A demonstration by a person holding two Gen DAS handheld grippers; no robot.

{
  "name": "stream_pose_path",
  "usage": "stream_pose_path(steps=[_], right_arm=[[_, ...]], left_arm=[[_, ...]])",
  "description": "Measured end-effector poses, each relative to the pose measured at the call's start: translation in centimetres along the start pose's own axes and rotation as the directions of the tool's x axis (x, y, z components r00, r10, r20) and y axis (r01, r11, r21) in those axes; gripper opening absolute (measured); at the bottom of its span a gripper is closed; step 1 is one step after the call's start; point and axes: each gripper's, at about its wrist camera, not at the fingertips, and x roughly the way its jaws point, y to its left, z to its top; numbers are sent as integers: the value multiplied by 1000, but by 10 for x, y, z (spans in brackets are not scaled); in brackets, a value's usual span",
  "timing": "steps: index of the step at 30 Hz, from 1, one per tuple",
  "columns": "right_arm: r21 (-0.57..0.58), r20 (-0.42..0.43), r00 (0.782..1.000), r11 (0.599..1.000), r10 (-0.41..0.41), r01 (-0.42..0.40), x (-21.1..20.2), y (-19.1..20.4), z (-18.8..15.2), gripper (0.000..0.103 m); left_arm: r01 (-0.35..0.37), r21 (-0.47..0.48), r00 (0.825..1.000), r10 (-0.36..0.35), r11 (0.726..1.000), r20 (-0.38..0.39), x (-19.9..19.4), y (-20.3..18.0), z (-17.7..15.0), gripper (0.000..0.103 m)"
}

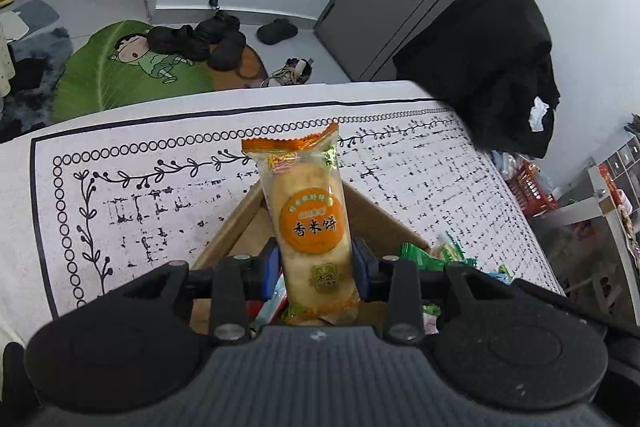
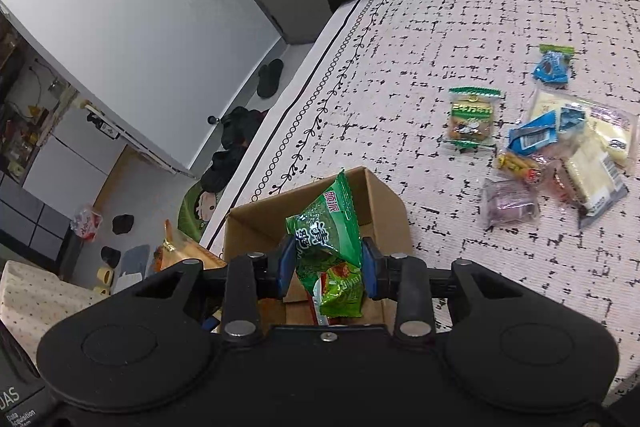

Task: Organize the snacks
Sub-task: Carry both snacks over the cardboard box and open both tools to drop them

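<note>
Above the open brown cardboard box (image 2: 316, 211) near one edge of the surface, both tongs carry snacks. Left tongs (image 1: 316, 267) clench an upright orange rice-cracker packet (image 1: 308, 215); right tongs (image 2: 326, 267) grip a green crinkled snack bag (image 2: 326, 227). Some packets seem already inside. Several wrapped snacks (image 2: 552, 147) remain loose, well apart toward the surface's middle.

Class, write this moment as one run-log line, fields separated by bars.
left tool: shut on rice cracker packet | right tool: shut on green snack packet | both over cardboard box | loose snacks on tablecloth
</note>
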Motion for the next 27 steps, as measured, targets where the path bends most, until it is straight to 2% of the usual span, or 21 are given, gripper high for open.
stream_pose_path(steps=[6,14,23,25,27], right_arm=[[-3,-11,1000,1000,8,-8,16,4,5,34],[19,-34,999,1000,-3,4,31,0,11,35],[33,-14,1000,999,17,-17,18,-10,15,50],[34,-6,1000,999,6,-5,12,-17,15,60],[44,2,1000,999,-16,16,5,-25,16,65]], left_arm=[[-22,-6,1000,22,1000,-13,11,2,2,37],[6,-118,1000,-3,993,21,9,17,12,52],[-15,-134,1000,17,991,15,8,16,12,68],[-18,-125,1000,19,992,5,7,12,11,71],[-17,-114,1000,17,993,5,7,7,8,75]])
